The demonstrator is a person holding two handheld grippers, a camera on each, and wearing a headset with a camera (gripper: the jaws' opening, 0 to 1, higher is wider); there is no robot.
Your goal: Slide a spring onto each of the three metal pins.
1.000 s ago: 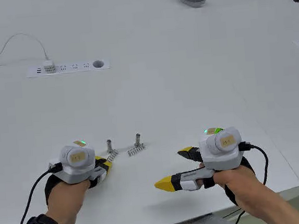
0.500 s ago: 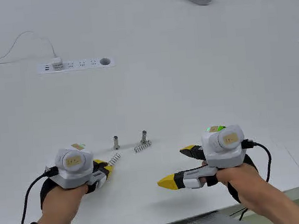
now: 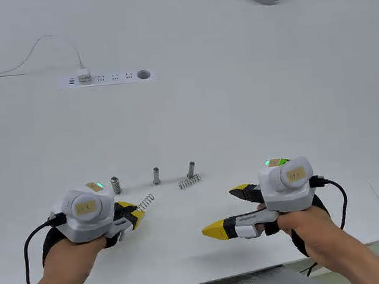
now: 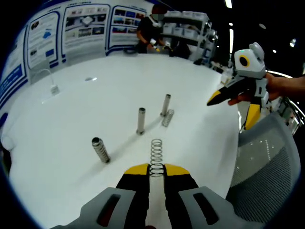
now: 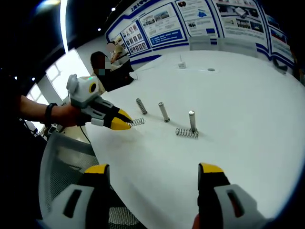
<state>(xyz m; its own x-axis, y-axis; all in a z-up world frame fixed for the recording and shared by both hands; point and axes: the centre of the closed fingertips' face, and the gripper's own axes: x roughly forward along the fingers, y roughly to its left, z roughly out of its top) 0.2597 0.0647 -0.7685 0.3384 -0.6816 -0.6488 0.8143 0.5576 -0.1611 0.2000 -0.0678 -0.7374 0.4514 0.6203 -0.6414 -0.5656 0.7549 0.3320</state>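
Steel pins stand three in a row near the worktop's (image 3: 239, 98) near edge, left of its middle. The left pin (image 3: 115, 184) already wears a fitted spring (image 4: 100, 149). The middle pin (image 3: 156, 176) and right pin (image 3: 191, 170) are bare, and a loose spring (image 3: 189, 181) lies against the right pin's foot.

The left tool (image 3: 136, 212) is pinched closed on one end of the gripped spring (image 3: 145, 201). The coil sticks out past the tips toward the middle pin, near it but apart. The right tool (image 3: 223, 211) hangs with its jaws wide apart and nothing in them, right of the pins.

Over the last second the left tool has drawn back a little toward the near edge. The sprung left pin, earlier hidden behind it, has come into sight. By my reckoning one pin is done and the middle one is next, which means raising the coil and lining it up over the pin's top.
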